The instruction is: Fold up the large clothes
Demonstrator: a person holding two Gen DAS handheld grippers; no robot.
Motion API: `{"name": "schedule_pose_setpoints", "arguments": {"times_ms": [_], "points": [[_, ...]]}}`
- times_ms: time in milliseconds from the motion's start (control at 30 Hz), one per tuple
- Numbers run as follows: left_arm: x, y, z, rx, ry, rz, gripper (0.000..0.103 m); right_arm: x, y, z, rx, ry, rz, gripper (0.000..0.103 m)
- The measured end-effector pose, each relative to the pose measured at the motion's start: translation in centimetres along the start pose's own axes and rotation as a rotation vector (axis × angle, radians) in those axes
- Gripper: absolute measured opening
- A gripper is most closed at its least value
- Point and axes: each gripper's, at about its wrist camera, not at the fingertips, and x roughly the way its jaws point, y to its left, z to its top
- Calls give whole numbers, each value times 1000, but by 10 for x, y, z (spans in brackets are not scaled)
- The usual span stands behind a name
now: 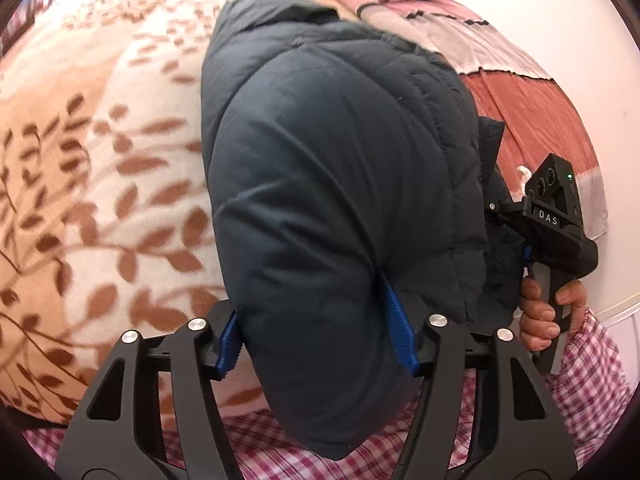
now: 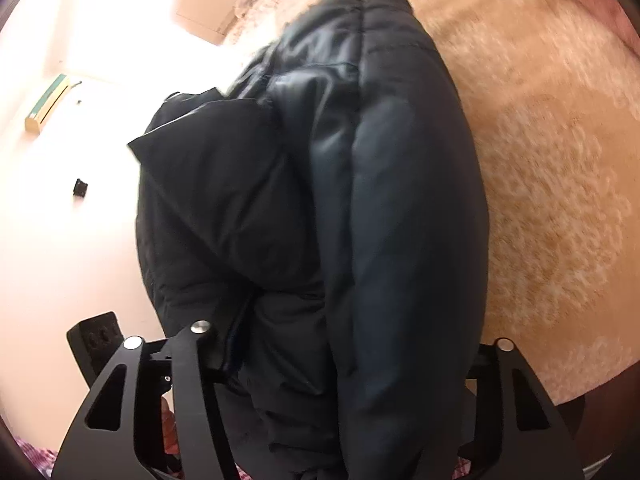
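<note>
A dark navy puffer jacket (image 1: 340,184) hangs bunched over a bed with a beige leaf-patterned blanket (image 1: 100,160). My left gripper (image 1: 316,332) is shut on a thick fold of the jacket, its blue pads pressed into the padding on both sides. The right gripper's body shows at the right in the left wrist view (image 1: 548,220), held in a hand, its fingers hidden behind the jacket. In the right wrist view the jacket (image 2: 320,220) fills the middle. My right gripper (image 2: 340,360) is shut on the jacket, its fingertips buried in the fabric.
A pink and rust striped blanket (image 1: 520,92) lies along the white wall at the right. Pink checked cloth (image 1: 592,384) shows at the bottom. In the right wrist view there are the beige blanket (image 2: 560,160), a pale wall and an air conditioner (image 2: 46,104).
</note>
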Motion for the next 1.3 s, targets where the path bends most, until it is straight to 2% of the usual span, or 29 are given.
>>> {"name": "schedule_pose_setpoints", "arguments": {"times_ms": [100,300,500,667,767,867,900,1133,1300], "points": [[-11,10,11,16,-55,45,57,15,25,1,-51,-18,-7,51],[-32,61,38,-36,-140,127,55,59,80,15,-147,-6,-21,49],[-42,118,62,-102,-188,191,55,112,136,22,-215,22,-24,48],[-43,150,77,-133,-211,216,55,138,162,13,-245,39,-42,48],[-39,155,74,-137,-216,215,55,143,155,26,-256,43,-66,48],[-40,153,71,-125,-222,220,56,140,153,22,-239,42,-65,49],[-40,151,71,-128,-223,220,56,141,154,33,-231,40,-64,50],[-43,151,63,-153,-221,230,60,123,135,38,-184,19,-104,69],[-45,149,63,-153,-217,264,68,113,128,46,-158,11,-119,76]]}}
